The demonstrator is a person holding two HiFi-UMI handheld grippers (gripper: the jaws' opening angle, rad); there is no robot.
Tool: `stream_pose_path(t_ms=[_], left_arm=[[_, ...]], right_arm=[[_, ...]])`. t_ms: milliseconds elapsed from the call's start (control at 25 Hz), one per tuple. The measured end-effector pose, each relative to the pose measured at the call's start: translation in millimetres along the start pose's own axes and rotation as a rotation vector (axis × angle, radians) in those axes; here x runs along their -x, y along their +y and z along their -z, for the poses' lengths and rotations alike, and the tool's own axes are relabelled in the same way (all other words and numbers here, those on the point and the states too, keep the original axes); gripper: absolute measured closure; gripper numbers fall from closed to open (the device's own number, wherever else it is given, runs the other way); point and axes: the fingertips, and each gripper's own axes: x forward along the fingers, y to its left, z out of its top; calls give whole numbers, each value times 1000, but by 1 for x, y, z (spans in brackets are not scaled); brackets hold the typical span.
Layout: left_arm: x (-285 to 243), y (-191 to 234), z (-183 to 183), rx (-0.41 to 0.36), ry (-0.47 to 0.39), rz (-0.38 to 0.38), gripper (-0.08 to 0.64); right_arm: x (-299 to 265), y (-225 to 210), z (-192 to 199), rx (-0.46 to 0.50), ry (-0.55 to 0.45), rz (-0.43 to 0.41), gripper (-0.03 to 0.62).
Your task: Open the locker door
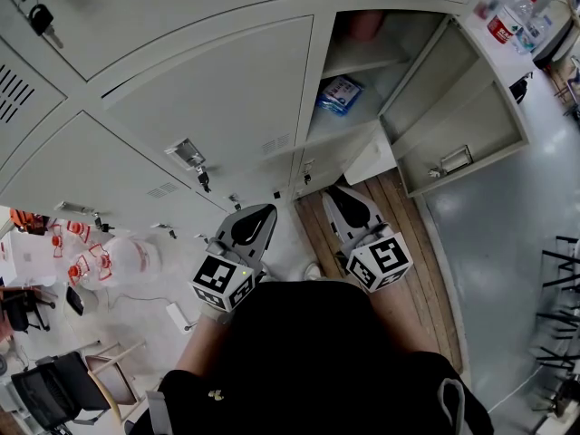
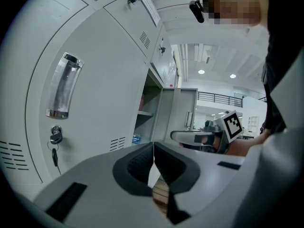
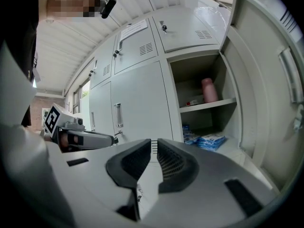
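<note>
While both tongs hang back from the lockers, the head view shows the locker door (image 1: 462,116) already swung wide from its compartment (image 1: 362,62). The right gripper (image 1: 349,205) is near the door's lower corner. The left gripper (image 1: 258,217) is farther from that door, on the far side of the right one.

From the left gripper view, the left gripper (image 2: 153,163) has its pads pressed together on nothing. The open door (image 2: 183,113) stands upright well ahead and to its right, past a closed neighbouring door (image 2: 95,94) with a key (image 2: 55,137) in its lock.

From the right gripper view, the right gripper (image 3: 154,160) is likewise closed and empty. The door (image 3: 270,80) rises just to its right, long axis vertical, and blue packets (image 3: 211,140) lie in the compartment beside that door. By my reading the door needs little more, and the right hand is the nearer one for any further swing.
</note>
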Motion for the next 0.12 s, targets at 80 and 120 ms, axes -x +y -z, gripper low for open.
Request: stream_pose_path(t_ms=[80, 120], left_arm=[[0, 0, 0, 0, 0, 0, 537], [0, 1, 0, 0, 0, 0, 537]], right_arm=[[0, -1, 0, 1, 0, 1, 535], [0, -1, 0, 1, 0, 2, 535]])
